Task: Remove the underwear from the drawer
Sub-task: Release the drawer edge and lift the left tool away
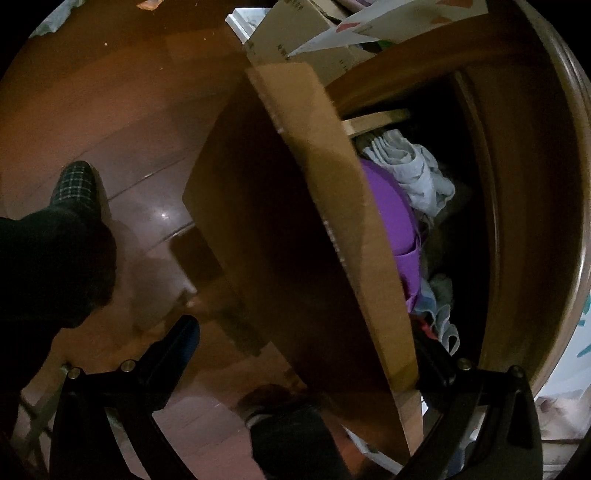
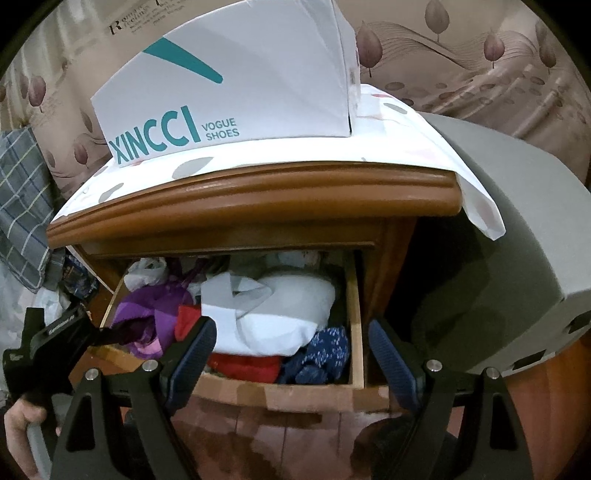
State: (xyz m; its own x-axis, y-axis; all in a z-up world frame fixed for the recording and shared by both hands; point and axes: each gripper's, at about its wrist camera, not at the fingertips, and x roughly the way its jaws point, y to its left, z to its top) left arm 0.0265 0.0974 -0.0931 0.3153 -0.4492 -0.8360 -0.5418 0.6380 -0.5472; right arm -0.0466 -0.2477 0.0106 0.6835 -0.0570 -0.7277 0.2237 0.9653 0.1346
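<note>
The wooden drawer (image 2: 356, 295) stands pulled open and is stuffed with clothes: a white folded garment (image 2: 280, 306), purple fabric (image 2: 147, 306), red cloth (image 2: 243, 365) and dark blue patterned underwear (image 2: 321, 354). My right gripper (image 2: 291, 354) is open, just in front of the drawer, fingers either side of the red and blue pieces. My left gripper (image 1: 306, 347) is open and straddles the drawer's front panel (image 1: 332, 206); one finger (image 1: 177, 343) is outside, the other inside by purple (image 1: 391, 210) and pale blue fabric (image 1: 417, 177).
A white shoe box (image 2: 229, 85) sits on a cloth on the nightstand top (image 2: 258, 195). A grey object (image 2: 498, 229) stands to the right. Cardboard boxes (image 1: 291, 33) lie on the wood floor (image 1: 110, 92). The person's slippered foot (image 1: 75, 184) is at the left.
</note>
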